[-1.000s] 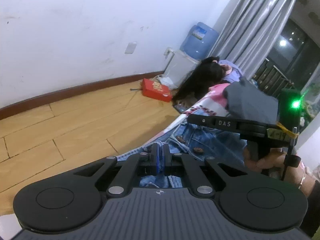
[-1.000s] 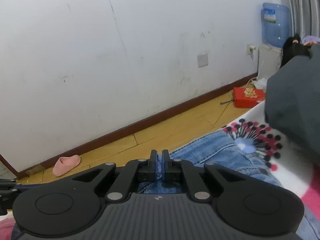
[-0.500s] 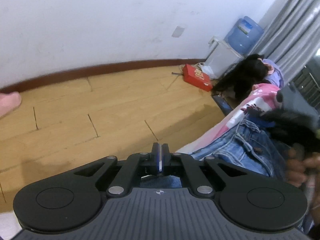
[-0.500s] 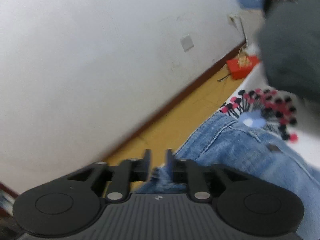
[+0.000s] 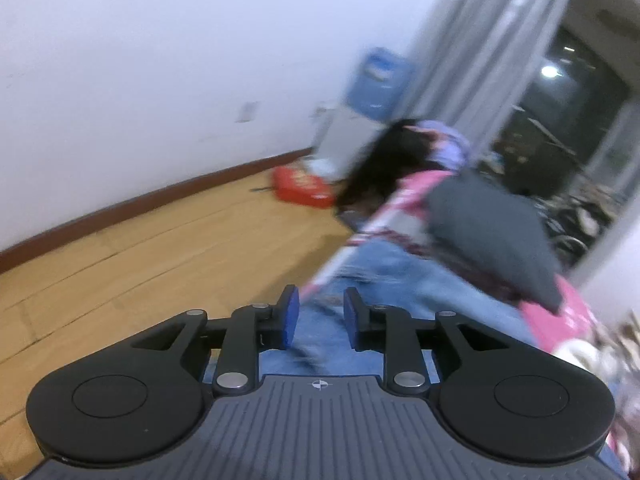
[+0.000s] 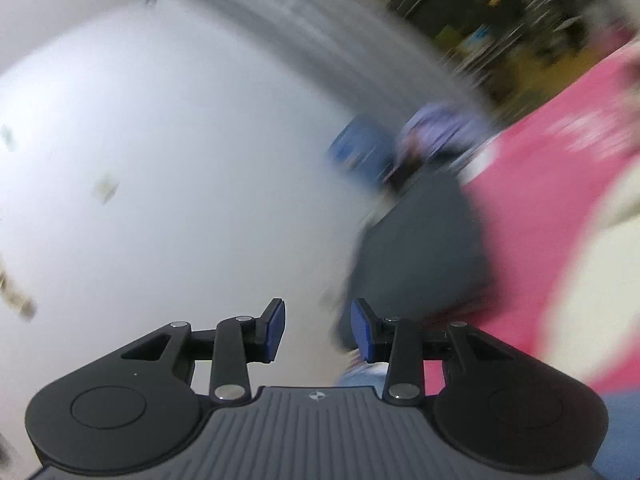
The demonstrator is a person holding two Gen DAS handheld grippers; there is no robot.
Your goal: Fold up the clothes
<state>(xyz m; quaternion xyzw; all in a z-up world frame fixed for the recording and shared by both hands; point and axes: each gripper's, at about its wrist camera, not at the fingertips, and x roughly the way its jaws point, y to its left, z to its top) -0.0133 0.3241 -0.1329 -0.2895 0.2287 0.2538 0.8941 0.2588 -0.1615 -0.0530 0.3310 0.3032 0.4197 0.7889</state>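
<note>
We see blue denim jeans [image 5: 384, 276] spread flat on the pink patterned bed cover, blurred in the left wrist view; a dark grey garment [image 5: 492, 232] lies bunched just beyond them; in the right wrist view only a denim sliver [image 6: 362, 376] shows.

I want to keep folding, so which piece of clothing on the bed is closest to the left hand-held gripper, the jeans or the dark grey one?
The blue jeans: they lie right ahead of the left hand-held gripper, while the dark grey garment sits farther back.
</note>
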